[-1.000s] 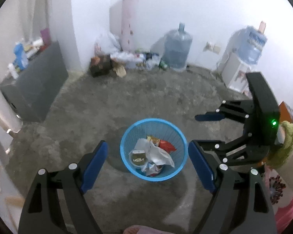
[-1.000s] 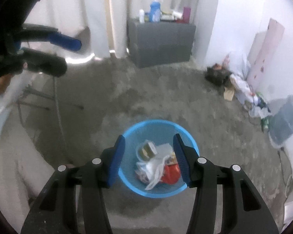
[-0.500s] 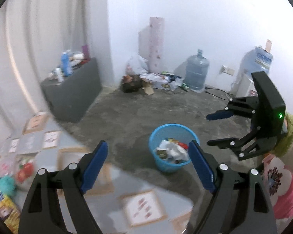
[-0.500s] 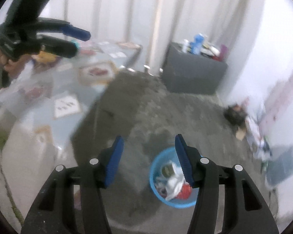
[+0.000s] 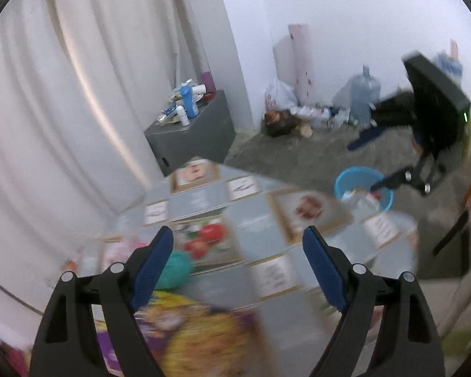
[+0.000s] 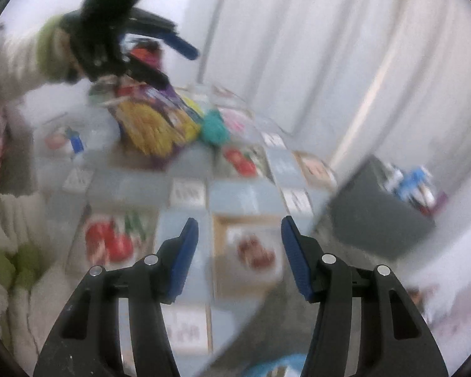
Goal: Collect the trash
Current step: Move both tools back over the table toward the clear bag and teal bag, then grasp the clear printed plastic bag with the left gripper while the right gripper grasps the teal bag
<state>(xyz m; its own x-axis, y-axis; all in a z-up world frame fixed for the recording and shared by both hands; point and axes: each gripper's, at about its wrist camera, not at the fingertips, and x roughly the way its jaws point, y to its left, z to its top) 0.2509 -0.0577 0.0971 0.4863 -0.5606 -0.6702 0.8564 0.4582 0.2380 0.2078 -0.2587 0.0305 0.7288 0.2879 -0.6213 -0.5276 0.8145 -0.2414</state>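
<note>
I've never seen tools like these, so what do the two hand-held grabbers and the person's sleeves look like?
Each is a black plastic two-finger gripper, left gripper and right gripper, with blue ribbed pads inside the fingers and silver pivot screws. The right one's boxy black body carries a small green light. The fluffy cream sleeve ends in a green cuff.

Left wrist view: table point(image 5: 254, 220) fills lower centre. Snack bag point(image 5: 185, 330) at its lower-left end, ball of yarn point(image 5: 175, 267) just above the bag. Bin point(image 5: 364, 191) on the floor past the table's right edge, trash inside. Cabinet point(image 5: 191, 135) above the table, centre-left, bottles on top, curtain point(image 5: 78, 94) to its left. Water jug point(image 5: 365, 94) and clutter along the back wall, upper right.
</note>
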